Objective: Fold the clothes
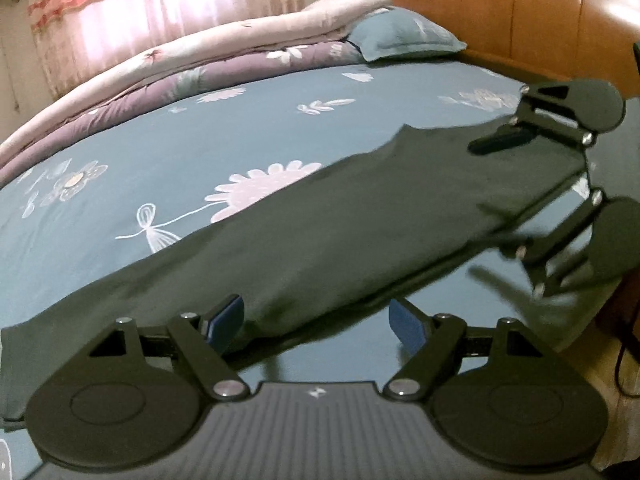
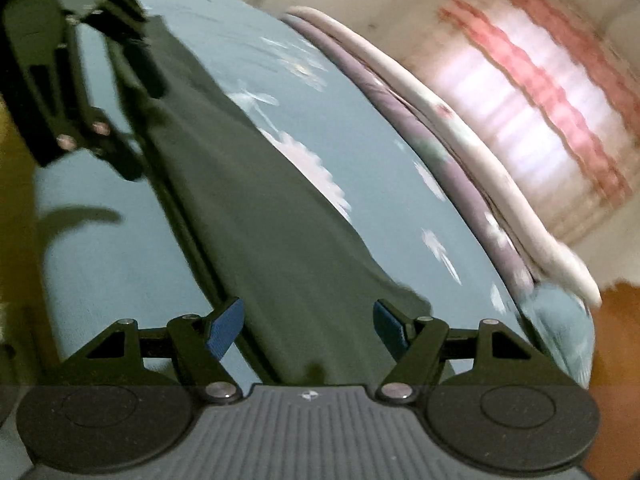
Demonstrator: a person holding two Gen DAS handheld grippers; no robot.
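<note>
A dark green garment (image 1: pixel 340 220) lies flattened in a long strip on the blue floral bed sheet (image 1: pixel 160 140). My left gripper (image 1: pixel 316 324) hovers open over the strip's near end, its blue pads (image 1: pixel 226 320) apart and pressing on nothing. At the strip's far end my right gripper (image 1: pixel 492 208) is blurred and turned on its side, fingers spread. In the right wrist view the right gripper (image 2: pixel 308 324) stands open above the garment (image 2: pixel 260 220), with nothing between its pads (image 2: pixel 390 324). The left gripper (image 2: pixel 140 120) shows at the upper left.
A folded purple and cream quilt (image 1: pixel 180 68) lies along the bed's far side, with a blue pillow (image 1: pixel 404 36) beside the wooden headboard (image 1: pixel 520 12). A pink curtain (image 2: pixel 520 100) hangs behind. The bed's edge and floor (image 1: pixel 616 360) are at the right.
</note>
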